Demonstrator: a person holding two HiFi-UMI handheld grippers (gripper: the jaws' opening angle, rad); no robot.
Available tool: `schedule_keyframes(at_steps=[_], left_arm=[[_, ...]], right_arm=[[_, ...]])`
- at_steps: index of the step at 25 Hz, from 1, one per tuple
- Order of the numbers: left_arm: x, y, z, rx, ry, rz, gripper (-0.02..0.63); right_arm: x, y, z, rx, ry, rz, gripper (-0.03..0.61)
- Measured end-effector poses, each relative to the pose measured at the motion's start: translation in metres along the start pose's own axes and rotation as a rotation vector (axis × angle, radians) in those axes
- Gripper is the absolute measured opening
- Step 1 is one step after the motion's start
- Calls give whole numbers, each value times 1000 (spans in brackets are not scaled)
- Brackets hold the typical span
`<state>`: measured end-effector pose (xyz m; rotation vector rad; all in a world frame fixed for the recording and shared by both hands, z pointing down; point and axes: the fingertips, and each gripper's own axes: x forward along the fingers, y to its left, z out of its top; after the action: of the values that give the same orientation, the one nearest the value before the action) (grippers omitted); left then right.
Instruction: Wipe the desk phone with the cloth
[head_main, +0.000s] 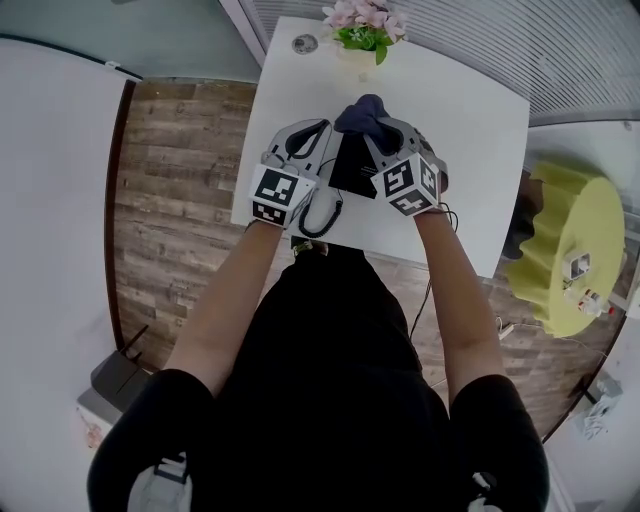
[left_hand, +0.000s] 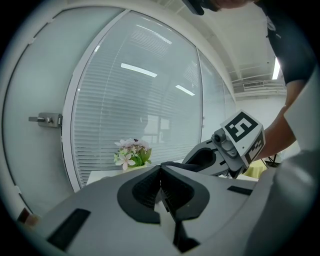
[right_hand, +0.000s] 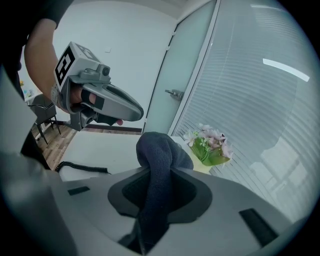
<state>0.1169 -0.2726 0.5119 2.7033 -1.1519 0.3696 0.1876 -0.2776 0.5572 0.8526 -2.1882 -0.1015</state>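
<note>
Pre-wipe: right tongs (head_main: 380, 135) clamp the cloth (head_main: 362, 112); left tongs (left_hand: 161, 172) closed, empty. Next: lower cloth onto desk phone (head_main: 350, 168) between both tongs.

I see the cloth (right_hand: 156, 150) as a dark, matt, finely knitted fabric. My left gripper (left_hand: 161, 171) and right gripper (right_hand: 159, 174) have smooth matt grey plastic shells with ribbed black pads (left_hand: 146, 191). The phone (head_main: 352, 165) looks matt black plastic, the table (head_main: 480, 150) smooth white, the floor (head_main: 180, 200) rough-grained wood planks.
</note>
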Motion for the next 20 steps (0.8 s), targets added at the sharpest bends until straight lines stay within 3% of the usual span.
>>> schedule_keyframes(at_steps=[20], left_arm=[[26,10,-29,-39,48,-5,11]], right_arm=[[36,6,-25,21,40,38,95]])
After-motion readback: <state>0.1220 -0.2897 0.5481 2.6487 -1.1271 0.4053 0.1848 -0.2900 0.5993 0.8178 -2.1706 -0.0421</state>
